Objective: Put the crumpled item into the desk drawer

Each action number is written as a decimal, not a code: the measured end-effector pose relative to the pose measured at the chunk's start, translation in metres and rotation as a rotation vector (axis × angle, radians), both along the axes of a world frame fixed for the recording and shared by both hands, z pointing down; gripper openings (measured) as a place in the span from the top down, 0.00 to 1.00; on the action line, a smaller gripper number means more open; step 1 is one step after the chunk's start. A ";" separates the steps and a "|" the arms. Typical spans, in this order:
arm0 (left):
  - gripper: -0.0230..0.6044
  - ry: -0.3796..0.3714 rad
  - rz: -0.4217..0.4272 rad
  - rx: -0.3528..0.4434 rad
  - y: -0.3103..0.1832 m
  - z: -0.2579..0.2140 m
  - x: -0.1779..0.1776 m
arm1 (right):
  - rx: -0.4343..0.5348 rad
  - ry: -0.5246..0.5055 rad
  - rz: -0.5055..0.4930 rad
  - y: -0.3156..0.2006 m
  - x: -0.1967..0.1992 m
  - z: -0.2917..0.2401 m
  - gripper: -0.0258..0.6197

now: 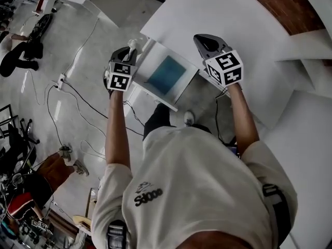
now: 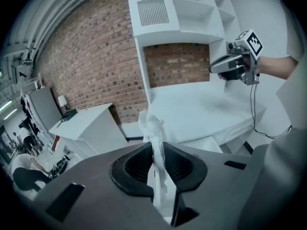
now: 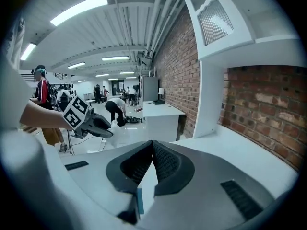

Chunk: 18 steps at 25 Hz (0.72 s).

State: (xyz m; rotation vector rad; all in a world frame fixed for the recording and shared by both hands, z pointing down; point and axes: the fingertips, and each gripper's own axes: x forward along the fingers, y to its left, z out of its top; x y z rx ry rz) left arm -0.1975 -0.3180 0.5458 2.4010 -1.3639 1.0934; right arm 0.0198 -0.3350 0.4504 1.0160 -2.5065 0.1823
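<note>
Poking up — crumpled item [image 2: 151, 126], pinched in left gripper [image 2: 156, 146].

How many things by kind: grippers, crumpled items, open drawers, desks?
Crumpled item: 1
Grippers: 2, the left gripper shut on the crumpled item, the right gripper shut with nothing in it
Open drawer: 1
Desk: 1
Total: 5
</note>
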 end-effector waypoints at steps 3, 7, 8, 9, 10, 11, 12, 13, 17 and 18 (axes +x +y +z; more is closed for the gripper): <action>0.86 -0.036 0.028 -0.077 -0.012 0.034 -0.005 | -0.023 0.017 -0.017 -0.008 -0.010 0.014 0.95; 0.86 -0.042 0.062 -0.171 -0.019 0.078 -0.009 | -0.012 0.028 -0.049 -0.007 -0.023 0.021 0.95; 0.86 -0.043 0.066 -0.197 -0.022 0.091 -0.011 | -0.009 0.031 -0.045 -0.009 -0.025 0.023 0.95; 0.86 -0.047 0.069 -0.223 -0.024 0.105 -0.012 | -0.010 0.031 -0.039 -0.012 -0.027 0.027 0.95; 0.86 -0.049 0.073 -0.248 -0.027 0.119 -0.014 | -0.017 0.028 -0.031 -0.016 -0.029 0.031 0.95; 0.86 -0.049 0.079 -0.271 -0.029 0.131 -0.015 | -0.028 0.023 -0.023 -0.019 -0.031 0.035 0.95; 0.86 -0.048 0.086 -0.293 -0.029 0.143 -0.015 | -0.039 0.021 -0.016 -0.021 -0.033 0.039 0.95; 0.86 -0.047 0.096 -0.314 -0.028 0.153 -0.014 | -0.050 0.023 -0.011 -0.021 -0.033 0.042 0.95; 0.86 -0.052 0.127 -0.366 -0.023 0.182 -0.005 | -0.071 0.078 0.010 -0.014 -0.026 0.052 0.95; 0.86 -0.050 0.132 -0.377 -0.023 0.189 -0.003 | -0.074 0.086 0.015 -0.013 -0.026 0.055 0.95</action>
